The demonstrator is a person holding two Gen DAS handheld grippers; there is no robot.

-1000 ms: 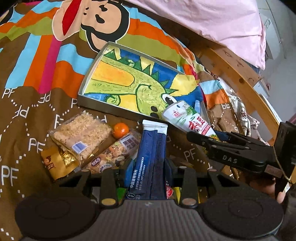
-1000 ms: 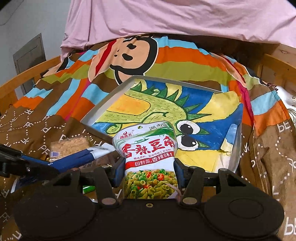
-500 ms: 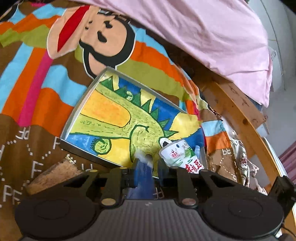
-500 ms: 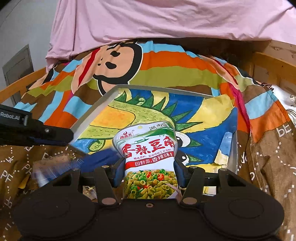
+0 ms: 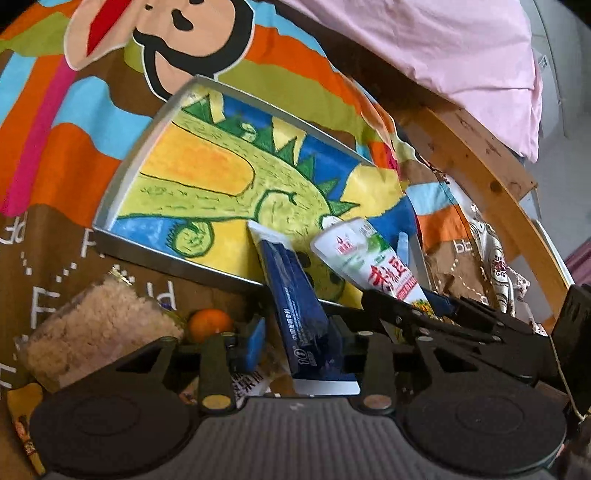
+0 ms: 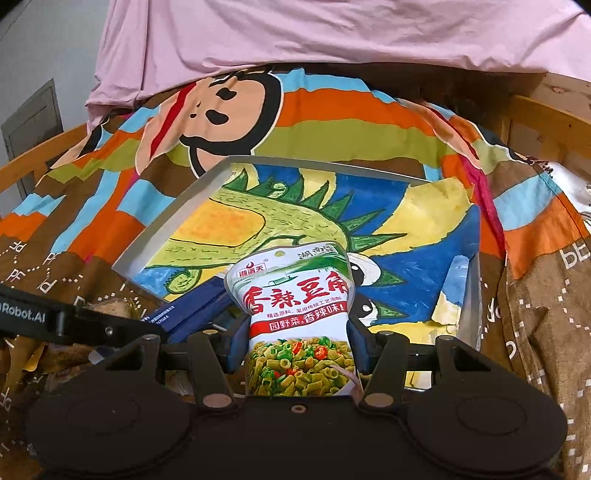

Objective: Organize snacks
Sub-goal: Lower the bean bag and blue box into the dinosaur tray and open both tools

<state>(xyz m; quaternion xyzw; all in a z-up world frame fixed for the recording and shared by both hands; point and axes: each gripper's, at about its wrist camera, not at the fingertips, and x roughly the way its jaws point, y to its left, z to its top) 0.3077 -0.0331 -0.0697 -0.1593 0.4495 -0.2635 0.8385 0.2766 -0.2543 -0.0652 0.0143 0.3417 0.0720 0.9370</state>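
Observation:
A shallow metal tray [image 5: 122,177] lined with a dinosaur drawing lies on the bedspread. A dark blue packet [image 5: 291,295] stands between the fingers of my left gripper [image 5: 299,332], whose jaws are opening. The left pad stands clear of the packet, which leans right with its far end over the tray's near rim. My right gripper [image 6: 299,343] is shut on a white and green snack pouch [image 6: 295,295], held above the tray's near right part. The same pouch [image 5: 369,258] shows beside the blue packet in the left wrist view.
Near my left gripper lie a clear pack of rice crisps [image 5: 96,332], a small orange [image 5: 208,323] and a yellow-brown wrapper [image 5: 22,424]. A wooden bed frame [image 5: 480,158] runs along the right. A pink sheet [image 6: 332,33] hangs behind the tray.
My left gripper carried the blue packet forward from the snack pile to the tray's near rim, then its jaws spread and the packet tipped right. The right gripper edged toward the tray, still gripping its pouch.

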